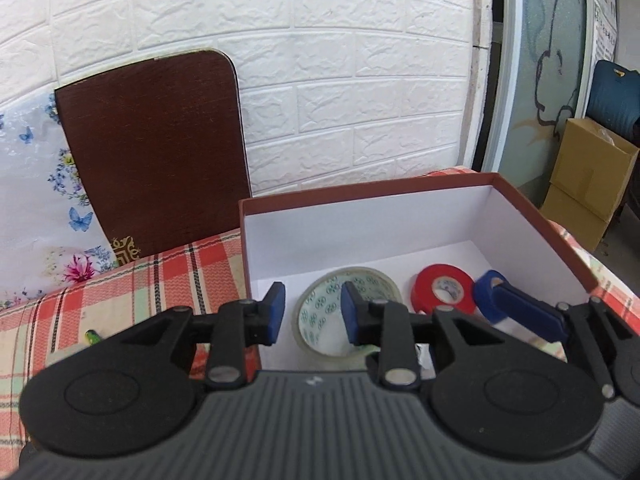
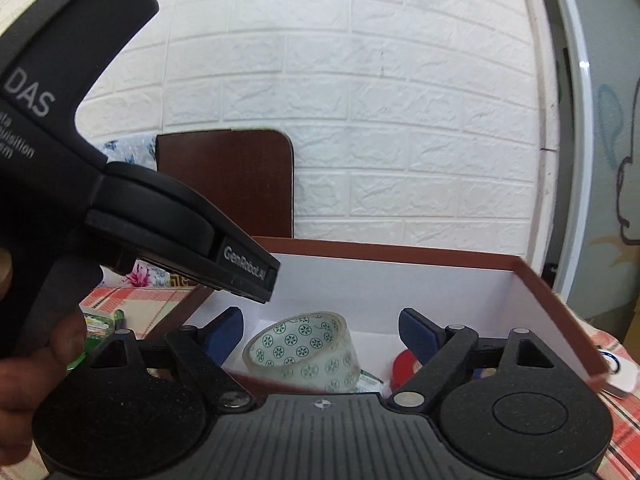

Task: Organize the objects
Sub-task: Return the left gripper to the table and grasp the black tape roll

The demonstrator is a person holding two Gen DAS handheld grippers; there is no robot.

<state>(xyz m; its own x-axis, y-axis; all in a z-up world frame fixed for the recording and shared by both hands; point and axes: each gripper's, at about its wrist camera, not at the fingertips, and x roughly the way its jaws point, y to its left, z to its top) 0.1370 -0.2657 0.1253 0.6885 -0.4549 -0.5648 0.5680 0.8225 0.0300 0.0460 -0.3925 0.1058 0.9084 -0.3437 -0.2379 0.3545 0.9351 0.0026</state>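
White brick wall, plaid desk (image 1: 120,280); clear patterned tape roll (image 2: 304,354) inside box (image 1: 520,200), light, stiff, slick, best pinched across wall; both hand-held grippers, left (image 1: 312,314) and right (image 2: 320,332), released, empty.

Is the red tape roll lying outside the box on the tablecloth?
No. In the left wrist view the red tape roll lies inside the box, on its white floor between the clear patterned tape roll and a blue roll.

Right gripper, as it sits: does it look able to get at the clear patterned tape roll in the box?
Probably yes. The right gripper is open above the box, the clear tape roll sits between its fingers, and nothing covers it.
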